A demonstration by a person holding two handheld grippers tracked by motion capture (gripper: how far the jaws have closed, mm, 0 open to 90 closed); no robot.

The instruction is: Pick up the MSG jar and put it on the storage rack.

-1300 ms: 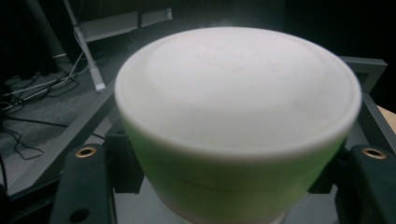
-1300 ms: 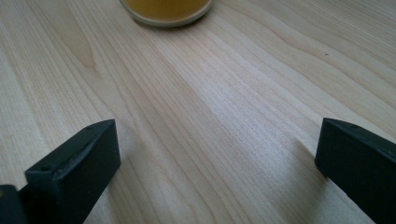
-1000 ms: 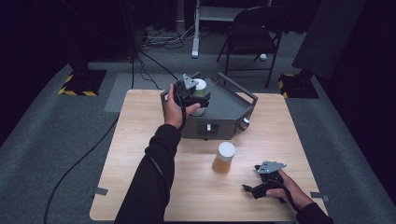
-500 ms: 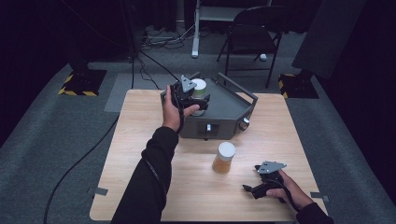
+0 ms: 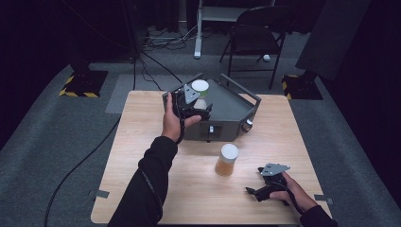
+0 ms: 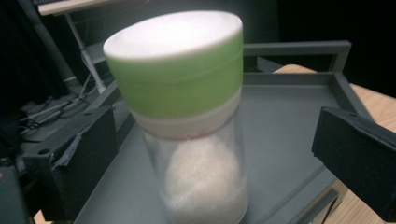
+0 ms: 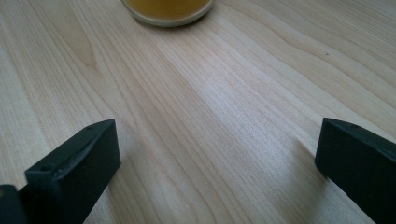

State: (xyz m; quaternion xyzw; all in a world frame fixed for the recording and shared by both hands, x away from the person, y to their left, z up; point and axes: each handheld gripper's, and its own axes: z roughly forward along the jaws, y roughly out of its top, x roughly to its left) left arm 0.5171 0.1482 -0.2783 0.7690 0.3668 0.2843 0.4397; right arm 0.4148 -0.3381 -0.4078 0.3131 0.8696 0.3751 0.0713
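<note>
A recording studio or lab set: a lone wooden tabletop (image 5: pixel 156 189) stands on grey carpet amid black surroundings. Behind the tabletop, cables (image 5: pixel 161 40) trail across the floor beside a folding chair (image 5: pixel 257 33); hazard-striped stand bases (image 5: pixel 80 87) sit at either rear corner.

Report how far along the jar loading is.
Done: the green-lidded jar stands upright on the grey tray. In hand: the left hand-held gripper sits around that jar with its jaws open and apart from it. Left: the orange jar stands on the table outside the tray, and the right hand-held gripper rests open near it.
</note>
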